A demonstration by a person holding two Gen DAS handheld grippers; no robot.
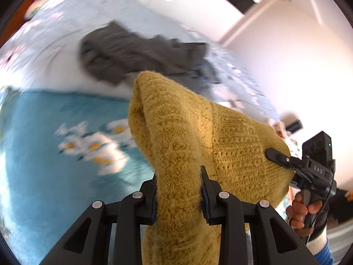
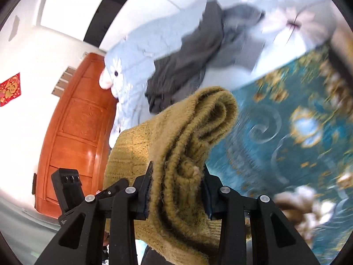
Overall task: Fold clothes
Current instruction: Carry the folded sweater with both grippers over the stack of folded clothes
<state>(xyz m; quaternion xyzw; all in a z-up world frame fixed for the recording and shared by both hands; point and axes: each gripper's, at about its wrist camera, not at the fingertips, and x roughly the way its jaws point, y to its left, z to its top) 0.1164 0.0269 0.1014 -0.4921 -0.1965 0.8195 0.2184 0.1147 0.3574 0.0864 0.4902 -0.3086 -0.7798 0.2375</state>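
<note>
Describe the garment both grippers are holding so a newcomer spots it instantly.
Start at the bed with the teal floral cover; a dark grey clothes pile lies on it. Nearer the cameras, a knit sweater hangs clamped in the left gripper and right gripper. It alone is fuzzy mustard yellow.

Mustard-yellow ribbed knit sweater [image 1: 176, 137]. Dark grey crumpled garment [image 1: 132, 53] on a pale blue quilted cover [image 1: 66, 33] printed with pink-white flowers. Teal bedspread [image 1: 44, 154] patterned with white, orange-centred daisies; in the right wrist view, gold scrolls. Reddish-brown carved wooden cabinet [image 2: 75, 128]. Red-and-gold wall decoration [image 2: 10, 89].
</note>
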